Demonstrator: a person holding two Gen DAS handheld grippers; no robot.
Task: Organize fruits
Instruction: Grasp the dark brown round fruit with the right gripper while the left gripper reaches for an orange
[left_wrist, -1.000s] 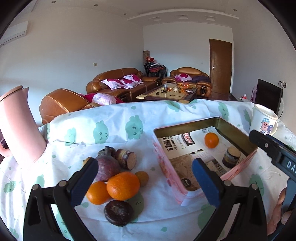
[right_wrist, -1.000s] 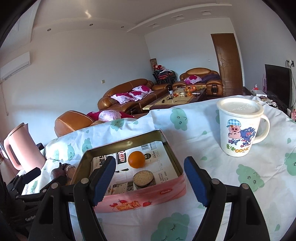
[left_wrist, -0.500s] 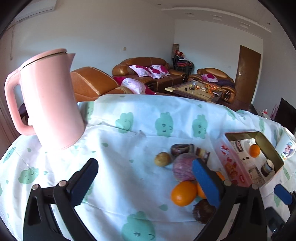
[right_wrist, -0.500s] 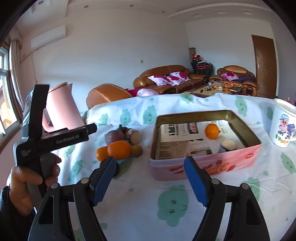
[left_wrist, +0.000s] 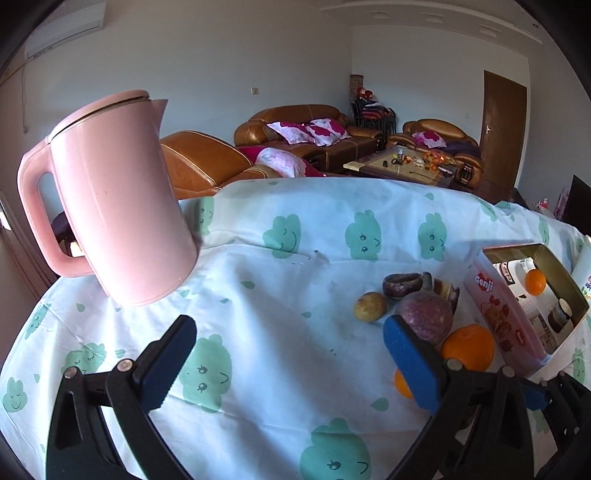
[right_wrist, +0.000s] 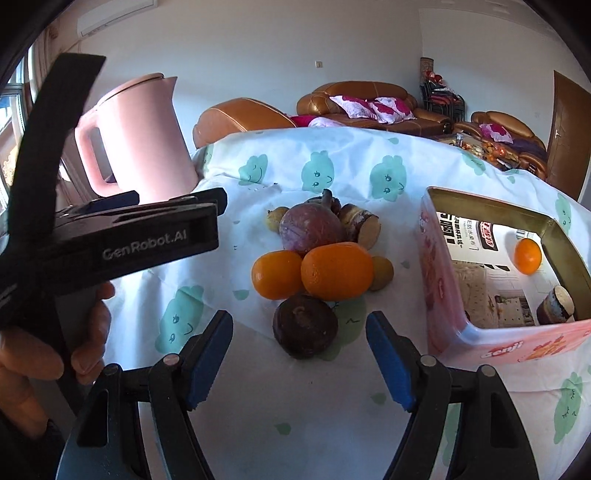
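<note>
two tools, both with jaws apart and empty. just ahead of our right tool (right_wrist: 299, 360) sits the dark round fruit (right_wrist: 305, 326): firm, light, we'd pinch its widest middle.

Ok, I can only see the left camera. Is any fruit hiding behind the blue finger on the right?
Observer: Yes. The right camera shows a dark fruit lying on the cloth, and it never shows in your view.
Operator: Where's the right gripper?
Observer: The right gripper is open and empty, with the dark fruit just ahead of the gap between its fingers.
Operator: How many oranges are out there?
Observer: Two, touching side by side: a big orange and a small orange on its left.
</note>
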